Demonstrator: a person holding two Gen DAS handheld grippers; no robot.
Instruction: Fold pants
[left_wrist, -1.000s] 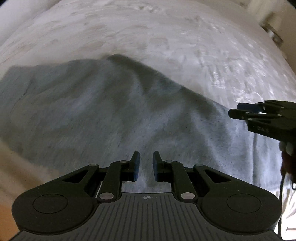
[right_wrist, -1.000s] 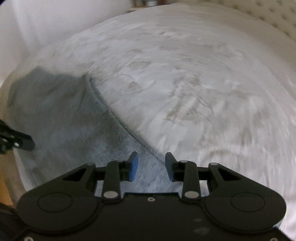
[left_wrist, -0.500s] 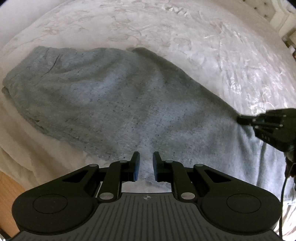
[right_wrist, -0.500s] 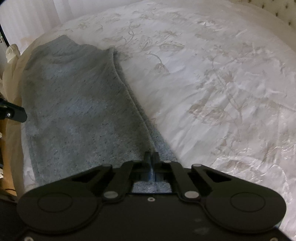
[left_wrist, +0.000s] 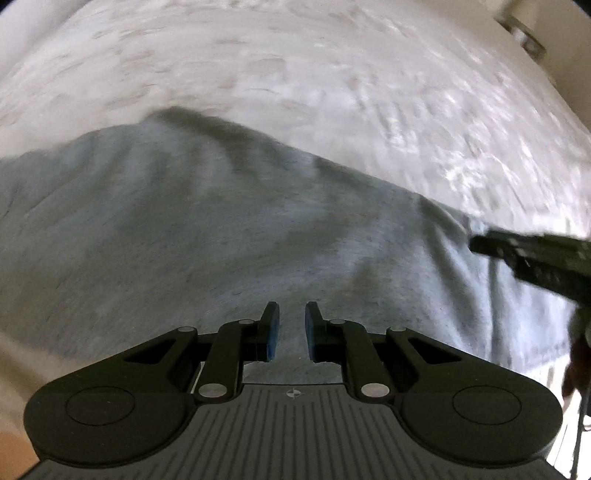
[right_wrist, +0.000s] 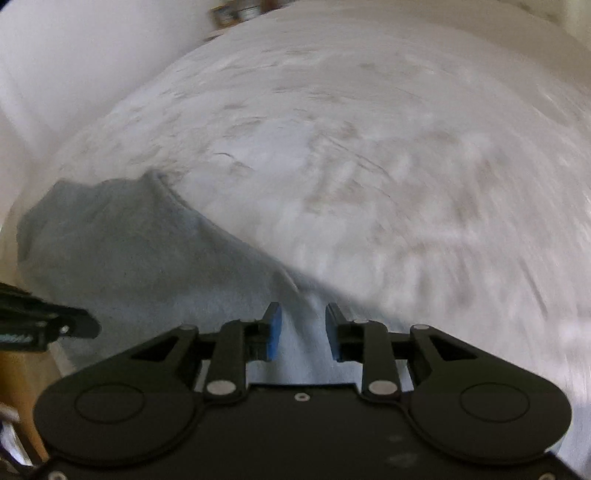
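Note:
Grey sweatpants (left_wrist: 229, 236) lie spread on a white bedspread (left_wrist: 332, 74); both views are blurred. My left gripper (left_wrist: 291, 330) is open and low over the near part of the fabric, nothing between its pads. My right gripper (right_wrist: 303, 330) is open over the pants' far edge (right_wrist: 236, 236), with grey cloth showing between the fingers but not pinched. The right gripper also shows in the left wrist view (left_wrist: 480, 243) at the right, and the left gripper's tip in the right wrist view (right_wrist: 88, 326) at the left.
The white embroidered bedspread (right_wrist: 406, 166) stretches far beyond the pants. A wooden floor or bed frame (right_wrist: 22, 387) shows at the lower left of the right wrist view. Small items (right_wrist: 236, 13) stand at the far edge.
Half a second ago my right gripper was shut on the pants' edge; now it is open. Both grippers have dropped closer to the fabric. The left gripper stayed open.

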